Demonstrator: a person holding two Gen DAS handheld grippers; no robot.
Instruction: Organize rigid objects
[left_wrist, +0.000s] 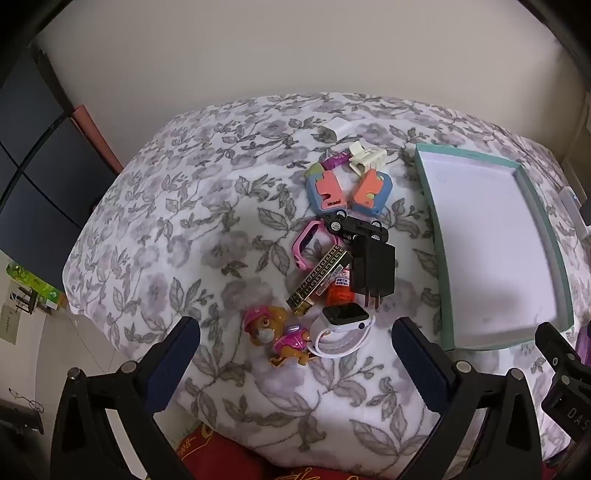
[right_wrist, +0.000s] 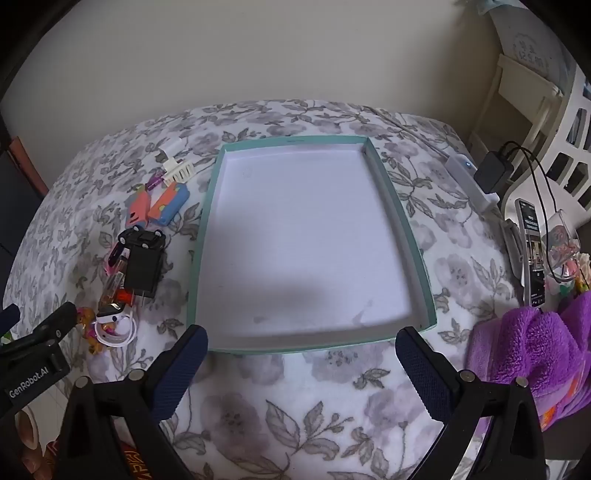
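A cluster of small rigid items lies on a floral blanket (left_wrist: 207, 206): a pup figurine (left_wrist: 275, 338), a white smartwatch (left_wrist: 345, 317), a gold patterned bar (left_wrist: 319, 278), a black charger (left_wrist: 375, 275), a black toy car (left_wrist: 356, 229), a pink watch case (left_wrist: 310, 240) and two blue-orange toys (left_wrist: 327, 192). An empty teal-rimmed tray (right_wrist: 395, 206) sits to their right. My left gripper (left_wrist: 295, 350) hangs open just above the figurine and watch. My right gripper (right_wrist: 301, 354) is open at the tray's near edge, holding nothing.
A white clip (left_wrist: 367, 157) and a white adapter (left_wrist: 334, 131) lie beyond the toys. A purple towel (right_wrist: 535, 343), a phone (right_wrist: 533, 254), a power strip (right_wrist: 471, 177) and a black plug with cable (right_wrist: 493, 171) crowd the right side. The wall stands behind.
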